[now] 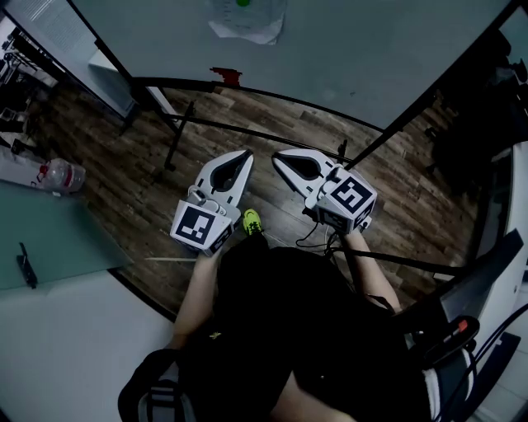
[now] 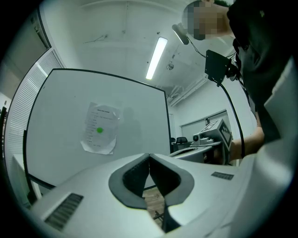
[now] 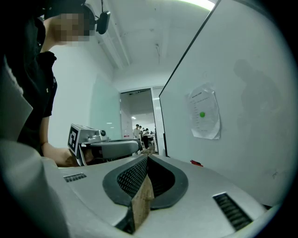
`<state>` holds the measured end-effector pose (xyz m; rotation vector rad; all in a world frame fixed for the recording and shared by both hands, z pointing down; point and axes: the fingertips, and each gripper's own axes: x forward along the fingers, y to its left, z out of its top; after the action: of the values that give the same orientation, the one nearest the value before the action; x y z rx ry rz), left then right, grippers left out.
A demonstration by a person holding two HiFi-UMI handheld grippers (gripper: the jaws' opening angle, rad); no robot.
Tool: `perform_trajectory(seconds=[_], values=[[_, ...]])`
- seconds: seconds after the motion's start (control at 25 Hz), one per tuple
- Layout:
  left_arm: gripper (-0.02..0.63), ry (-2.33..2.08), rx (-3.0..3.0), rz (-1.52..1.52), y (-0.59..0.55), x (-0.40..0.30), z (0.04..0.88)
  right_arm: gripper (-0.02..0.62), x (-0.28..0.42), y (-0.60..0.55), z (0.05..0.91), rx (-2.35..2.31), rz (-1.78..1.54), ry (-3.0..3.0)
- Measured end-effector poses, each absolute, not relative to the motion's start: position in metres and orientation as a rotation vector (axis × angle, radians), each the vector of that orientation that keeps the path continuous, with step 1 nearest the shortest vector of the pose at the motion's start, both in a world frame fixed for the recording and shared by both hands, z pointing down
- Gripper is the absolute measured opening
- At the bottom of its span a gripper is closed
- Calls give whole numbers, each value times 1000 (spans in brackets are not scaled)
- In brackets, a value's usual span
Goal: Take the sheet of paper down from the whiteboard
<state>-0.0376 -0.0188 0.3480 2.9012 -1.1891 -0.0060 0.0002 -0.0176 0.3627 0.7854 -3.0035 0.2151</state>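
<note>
Wood-plank floor (image 1: 247,124) underfoot, whiteboard (image 1: 346,58) at far side carrying sheet of paper (image 1: 247,21) under green magnet (image 2: 99,130); nearer, left gripper (image 1: 246,154) and right gripper (image 1: 277,156) side by side, both clenched empty, well apart from paper.

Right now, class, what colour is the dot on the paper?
Green. The dot shows best in the left gripper view.

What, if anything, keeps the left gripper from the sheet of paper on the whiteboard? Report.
Likely reachable: nothing stands between the left gripper and the sheet of paper, but its shut jaws are short of the whiteboard.
</note>
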Motion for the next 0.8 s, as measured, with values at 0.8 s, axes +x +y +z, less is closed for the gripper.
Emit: perform_trajectory(seconds=[0.8], values=[[18,-1035,2946,-28,-136,-102,344,0,-63,-138,358,942,224,-2942]])
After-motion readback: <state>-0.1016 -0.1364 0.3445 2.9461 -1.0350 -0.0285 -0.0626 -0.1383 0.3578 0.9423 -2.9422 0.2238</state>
